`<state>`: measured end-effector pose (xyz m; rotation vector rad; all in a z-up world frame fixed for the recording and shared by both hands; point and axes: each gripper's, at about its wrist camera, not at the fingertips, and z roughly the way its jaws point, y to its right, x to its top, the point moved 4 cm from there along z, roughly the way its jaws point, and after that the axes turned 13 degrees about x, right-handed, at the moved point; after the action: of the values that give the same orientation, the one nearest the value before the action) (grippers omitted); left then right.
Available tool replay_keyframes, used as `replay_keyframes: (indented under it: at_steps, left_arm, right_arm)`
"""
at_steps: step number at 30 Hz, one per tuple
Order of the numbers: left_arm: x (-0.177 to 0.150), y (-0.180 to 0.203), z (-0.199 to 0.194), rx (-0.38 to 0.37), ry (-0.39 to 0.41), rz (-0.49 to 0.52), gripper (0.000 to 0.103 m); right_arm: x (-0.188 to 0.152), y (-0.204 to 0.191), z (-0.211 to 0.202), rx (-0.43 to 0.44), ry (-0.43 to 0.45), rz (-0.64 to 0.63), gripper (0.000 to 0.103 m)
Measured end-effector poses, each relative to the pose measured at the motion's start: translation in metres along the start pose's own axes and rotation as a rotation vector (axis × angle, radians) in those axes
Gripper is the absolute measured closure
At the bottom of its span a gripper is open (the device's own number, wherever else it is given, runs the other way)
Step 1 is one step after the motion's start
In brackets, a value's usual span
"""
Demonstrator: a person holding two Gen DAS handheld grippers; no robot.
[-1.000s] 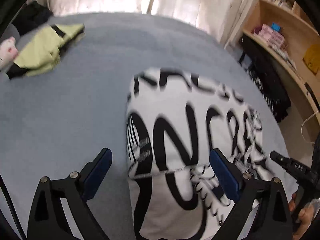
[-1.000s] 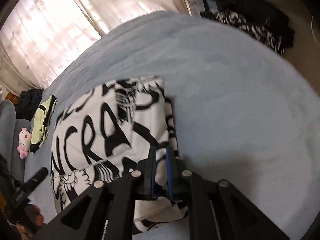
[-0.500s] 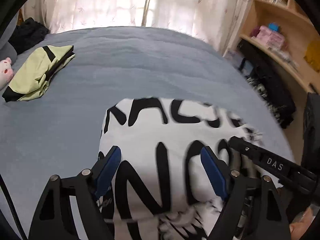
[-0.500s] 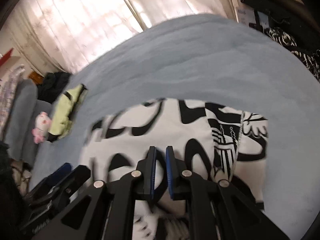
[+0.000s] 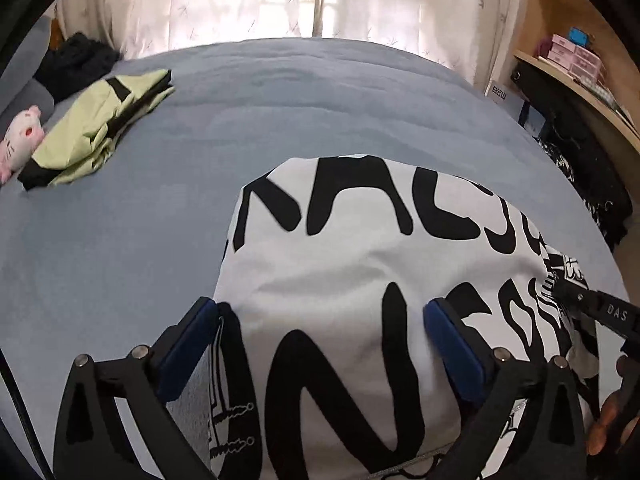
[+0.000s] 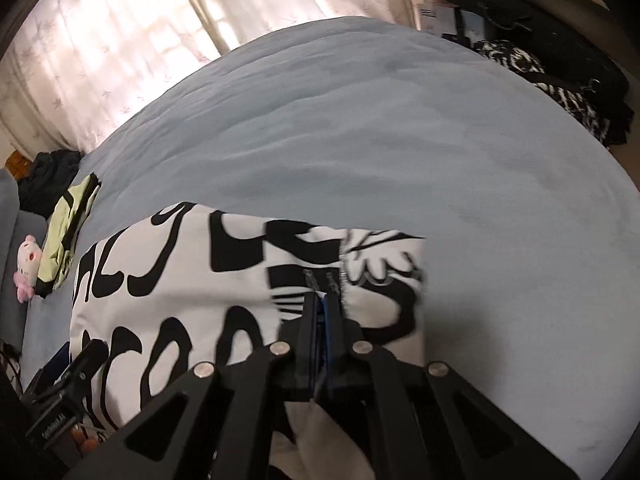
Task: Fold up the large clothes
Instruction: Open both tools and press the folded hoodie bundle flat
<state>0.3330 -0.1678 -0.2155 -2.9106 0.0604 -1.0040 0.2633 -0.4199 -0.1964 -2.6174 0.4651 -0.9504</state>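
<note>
A white garment with big black lettering [image 5: 360, 240] lies folded on the blue-grey bed [image 5: 280, 100]. My left gripper [image 5: 320, 320] hovers low over its near left part. Its jaws are opening wide: the left pad [image 5: 192, 336] sits at the garment's left edge, the right pad [image 5: 448, 340] rests on top of the cloth, and neither squeezes it. My right gripper [image 6: 320, 300] is shut on the garment [image 6: 180, 300] at its right hem, with a sliver of white cloth showing at its tips. The right gripper [image 5: 600, 312] also shows at the right of the left wrist view.
A folded green and black garment [image 5: 96, 128] and a pink plush toy [image 5: 20, 140] lie at the bed's far left, near dark clothes [image 5: 76, 60]. Wooden shelves [image 5: 580, 80] and a dark patterned pile [image 5: 592, 176] stand beyond the right edge. Curtains hang behind.
Both grippers moved forward and down over the garment, carrying its near part over the far part. The left jaws narrowed, then spread wide.
</note>
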Motion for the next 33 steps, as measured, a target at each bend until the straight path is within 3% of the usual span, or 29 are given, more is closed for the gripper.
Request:
replay_keyframes:
  at_steps: [5,9,13,17,21,24,27,33]
  left_arm:
    - [-0.003,-0.005,-0.017,-0.021,-0.029,0.034,0.001]
    - [-0.02,-0.016,-0.044,-0.065,-0.048,0.014,0.001]
    - [-0.043,-0.03,-0.071,-0.115,-0.081,-0.019,0.001]
    - [-0.073,-0.032,-0.084,-0.157,-0.125,0.001,0.001]
    - [-0.101,-0.038,-0.07,-0.124,-0.189,0.022,0.001]
    - [-0.117,-0.051,-0.064,-0.189,-0.209,-0.035,0.0]
    - [-0.123,-0.061,-0.062,-0.208,-0.23,-0.074,0.0]
    - [-0.119,-0.068,-0.08,-0.114,-0.173,-0.033,0.0]
  right_arm:
    - [-0.008,-0.008,-0.034,-0.046,0.0,-0.049,0.093]
    - [-0.031,-0.022,-0.061,0.043,0.002,-0.046,0.089]
    - [-0.068,-0.044,-0.069,0.107,-0.049,-0.06,0.069]
    - [-0.103,-0.065,-0.069,0.167,-0.108,-0.081,0.063]
    - [-0.119,-0.055,-0.064,0.136,-0.129,-0.1,0.062]
    - [-0.119,-0.035,-0.08,0.154,-0.086,-0.055,0.062]
    - [-0.119,-0.021,-0.098,0.165,-0.055,-0.018,0.064]
    - [-0.127,-0.014,-0.121,0.103,-0.029,0.035,0.062]
